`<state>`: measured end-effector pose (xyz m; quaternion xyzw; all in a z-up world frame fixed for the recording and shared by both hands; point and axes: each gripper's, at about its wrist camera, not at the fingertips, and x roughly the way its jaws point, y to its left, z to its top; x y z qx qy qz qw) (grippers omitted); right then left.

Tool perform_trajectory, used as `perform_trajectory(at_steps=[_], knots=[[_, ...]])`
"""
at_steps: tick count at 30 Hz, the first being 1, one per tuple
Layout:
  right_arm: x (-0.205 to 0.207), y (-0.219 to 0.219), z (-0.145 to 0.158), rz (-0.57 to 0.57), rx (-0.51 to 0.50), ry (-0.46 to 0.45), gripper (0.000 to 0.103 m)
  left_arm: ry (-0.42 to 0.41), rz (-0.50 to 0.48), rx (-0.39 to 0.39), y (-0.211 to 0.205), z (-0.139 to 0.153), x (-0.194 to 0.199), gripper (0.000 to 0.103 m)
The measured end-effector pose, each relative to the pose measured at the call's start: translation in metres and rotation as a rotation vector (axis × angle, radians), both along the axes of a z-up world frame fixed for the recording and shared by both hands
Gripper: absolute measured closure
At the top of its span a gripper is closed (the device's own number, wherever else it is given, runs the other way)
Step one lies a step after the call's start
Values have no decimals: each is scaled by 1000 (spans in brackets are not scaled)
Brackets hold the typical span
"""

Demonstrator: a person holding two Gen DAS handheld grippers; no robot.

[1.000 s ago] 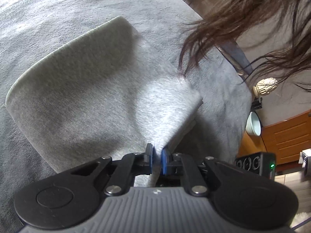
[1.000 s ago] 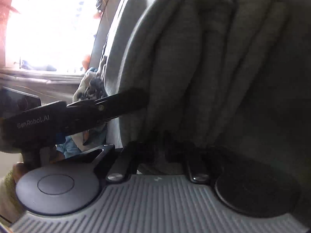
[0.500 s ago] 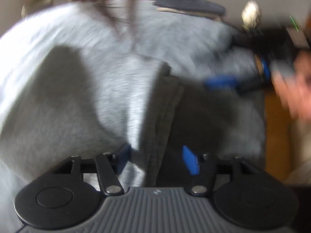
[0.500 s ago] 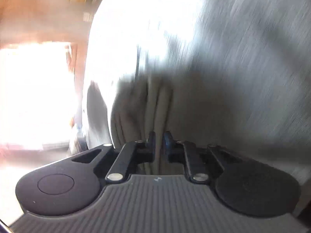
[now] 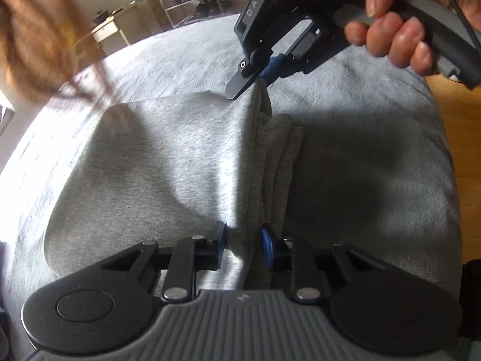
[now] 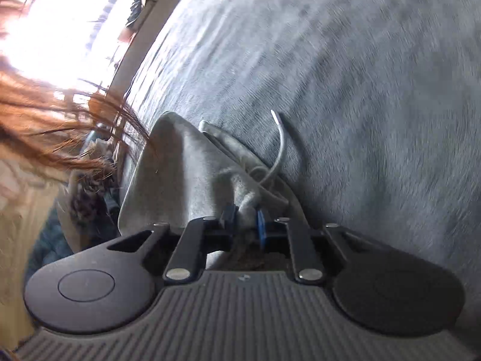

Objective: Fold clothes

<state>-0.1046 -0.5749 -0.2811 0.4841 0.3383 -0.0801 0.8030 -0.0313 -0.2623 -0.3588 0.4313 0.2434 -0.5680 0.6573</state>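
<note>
A grey garment (image 5: 156,162), folded, lies on the bed; its thick stacked edge rises as a ridge between both grippers. My left gripper (image 5: 244,236) is at the near end of that ridge. Its jaws are closing, and the fabric fills the gap between the blue pads (image 5: 267,240). At the far end a hand (image 5: 390,36) holds my right gripper (image 5: 258,80), which pinches the ridge's top. In the right wrist view the right gripper (image 6: 244,219) is closing on bunched cloth of the garment (image 6: 180,174). A pale drawstring (image 6: 281,138) curls out beside it.
A grey bed cover (image 5: 375,180) spreads under everything. Wooden floor (image 5: 460,105) shows past the bed's right edge. A small desk (image 5: 111,30) and a rack stand beyond the far edge. Long hair (image 6: 60,120) hangs in front of a bright window (image 6: 60,30).
The left gripper let go of the garment's corner, opened wide, swung round and now closes on the thick folded edge. The right gripper opened a little and closed again on the far end.
</note>
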Motion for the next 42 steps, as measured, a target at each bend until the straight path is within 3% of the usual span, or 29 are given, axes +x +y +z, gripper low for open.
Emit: perform_trajectory(at_steps=[2, 4, 5, 7, 10, 13, 16, 18, 19, 21, 24, 27, 30, 33, 36, 37, 40, 42], knots=[[-18, 20, -6, 7, -28, -17, 93, 6, -8, 2, 2, -1, -5, 76], [-10, 60, -17, 9, -56, -1, 93, 12, -20, 7, 3, -4, -11, 63], [-14, 64, -23, -2, -45, 8, 93, 18, -29, 7, 3, -4, -13, 52], [-21, 74, -35, -24, -24, 26, 92, 38, -24, -4, 3, 3, -15, 47], [-32, 86, -49, -55, 4, 52, 84, 119, 73, -30, 9, 22, -1, 45], [-34, 92, -19, -39, -88, 49, 84, 216, 245, -96, 28, 46, 23, 44], [-12, 101, 29, 103, -319, 10, 84, 291, 415, -127, 40, 51, 44, 48], [27, 122, 46, 294, -457, -41, 84, 322, 493, -110, 37, 37, 49, 62], [50, 135, 50, 400, -523, -62, 84, 337, 533, -101, 35, 30, 52, 64], [87, 161, 48, 585, -649, -107, 87, 357, 605, -92, 32, 14, 53, 65], [134, 176, 14, 735, -805, -93, 91, 339, 676, -132, 31, 5, 45, 64], [158, 161, -24, 827, -832, -72, 93, 328, 736, -152, 30, 4, 37, 60], [153, 161, 1, 915, -883, -75, 90, 318, 780, -172, 27, 3, 32, 58], [138, 168, 38, 1052, -811, -249, 90, 319, 816, -194, 21, 1, 32, 57], [146, 209, 41, 1239, -774, -380, 92, 320, 843, -204, 23, 4, 31, 57], [154, 222, 32, 1285, -782, -388, 92, 331, 858, -209, 25, 5, 31, 57], [188, 248, -19, 1339, -845, -275, 91, 418, 907, -232, 32, 8, 46, 57], [200, 238, -32, 1294, -736, -243, 91, 504, 948, -243, 38, 10, 57, 56]])
